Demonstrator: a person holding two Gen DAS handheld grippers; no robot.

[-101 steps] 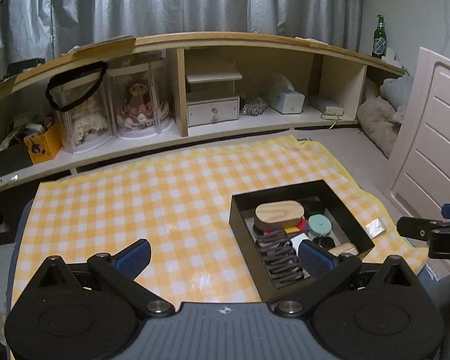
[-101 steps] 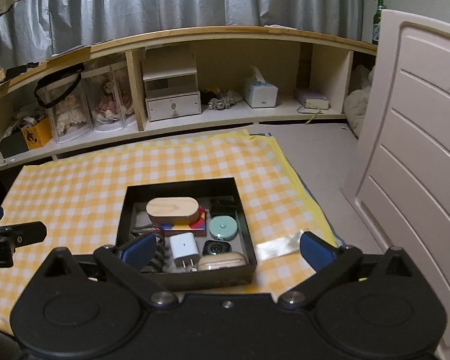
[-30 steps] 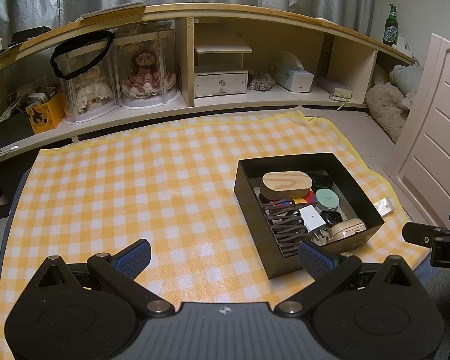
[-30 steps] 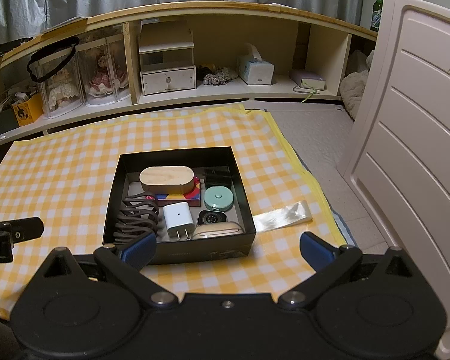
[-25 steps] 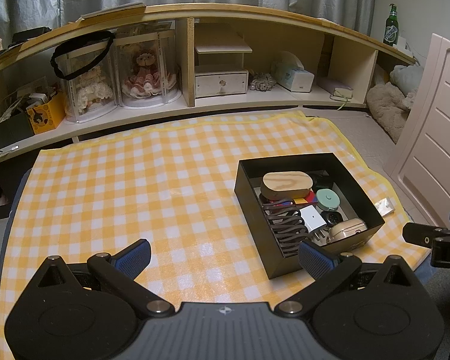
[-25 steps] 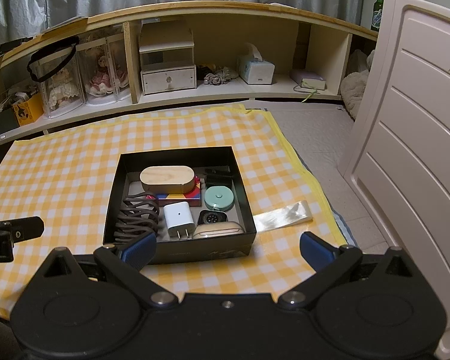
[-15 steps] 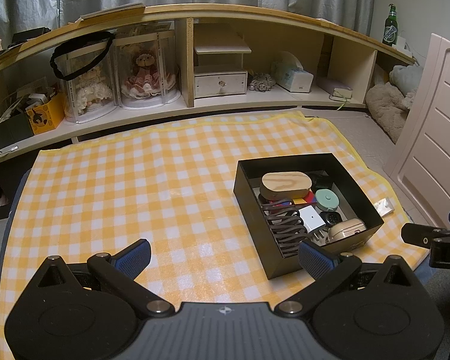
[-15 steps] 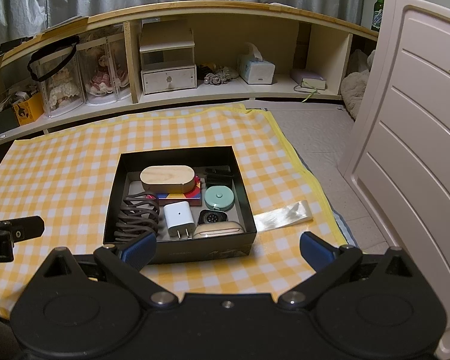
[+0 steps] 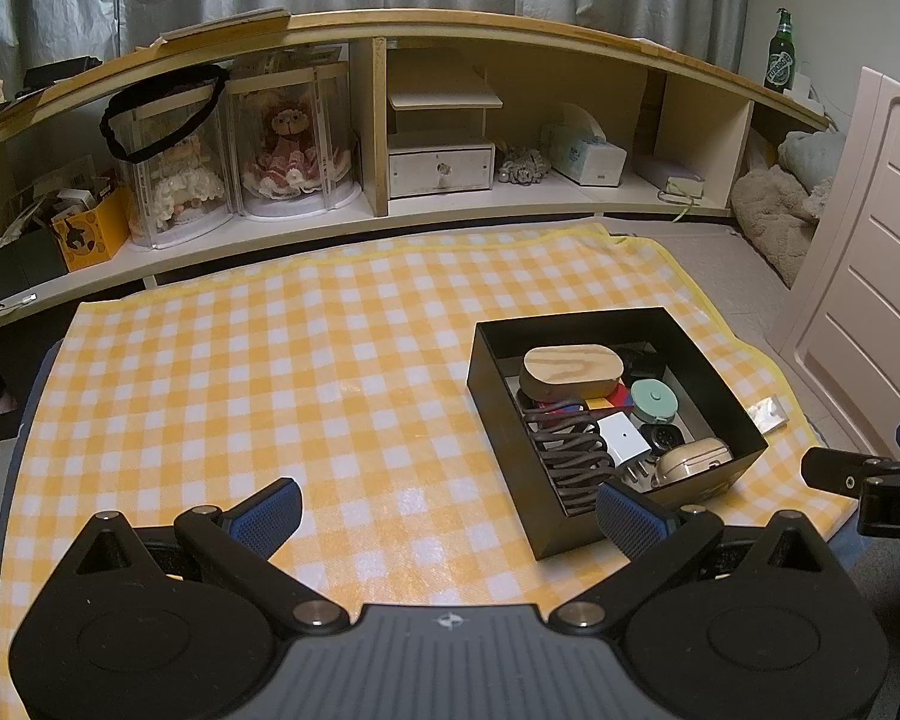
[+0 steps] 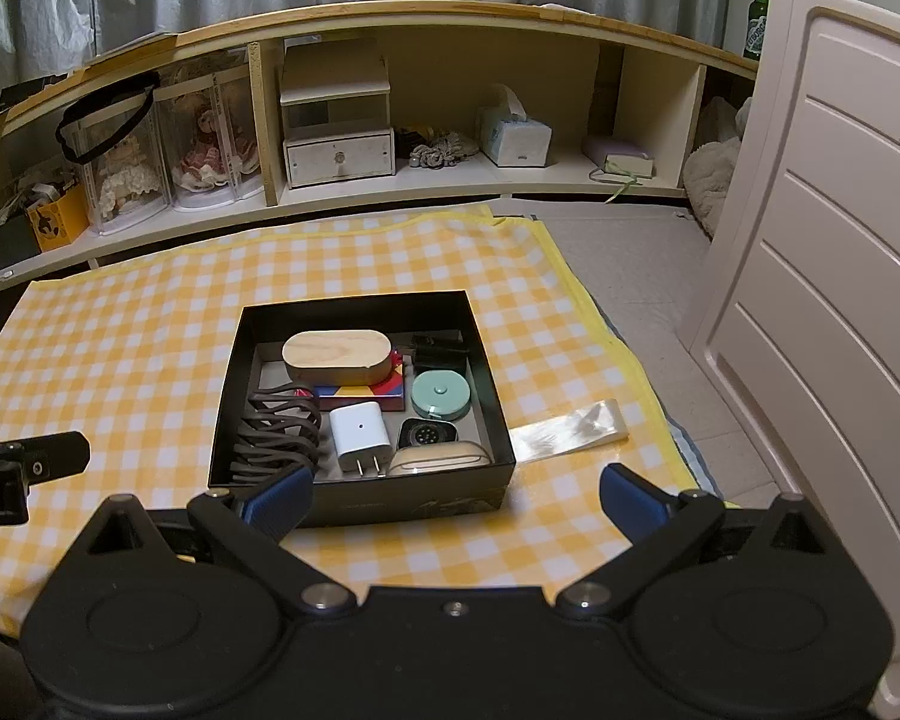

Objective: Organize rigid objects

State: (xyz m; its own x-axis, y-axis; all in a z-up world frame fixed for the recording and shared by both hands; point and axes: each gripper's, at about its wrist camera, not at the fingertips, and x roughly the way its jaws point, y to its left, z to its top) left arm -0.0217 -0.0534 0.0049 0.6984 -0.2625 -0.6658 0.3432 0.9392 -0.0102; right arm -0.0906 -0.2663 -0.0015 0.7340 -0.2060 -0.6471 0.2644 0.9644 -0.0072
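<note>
A black open box [image 10: 354,307] sits on the yellow checked cloth [image 10: 120,336]; it also shows in the left wrist view [image 9: 498,414]. Inside lie a wooden oval case [image 10: 337,355], a colourful flat block [image 10: 366,399], a round mint tape measure [image 10: 441,394], a white charger plug [image 10: 359,437], a dark coiled cable [image 10: 279,435], a watch face [image 10: 427,435] and a beige case [image 10: 438,456]. My left gripper [image 9: 447,513] is open and empty, low over the cloth left of the box. My right gripper [image 10: 453,495] is open and empty at the box's near edge.
A clear plastic strip [image 10: 567,426] lies on the cloth right of the box. A low wooden shelf [image 10: 450,12] with doll cases, a small drawer and a tissue box runs along the back. A white panel [image 10: 840,300] stands at the right. Grey floor lies beyond the cloth's right edge.
Since 3.4 s ago both grippers have risen and tilted down, so the box sits higher in view. In the last second hardly anything has moved.
</note>
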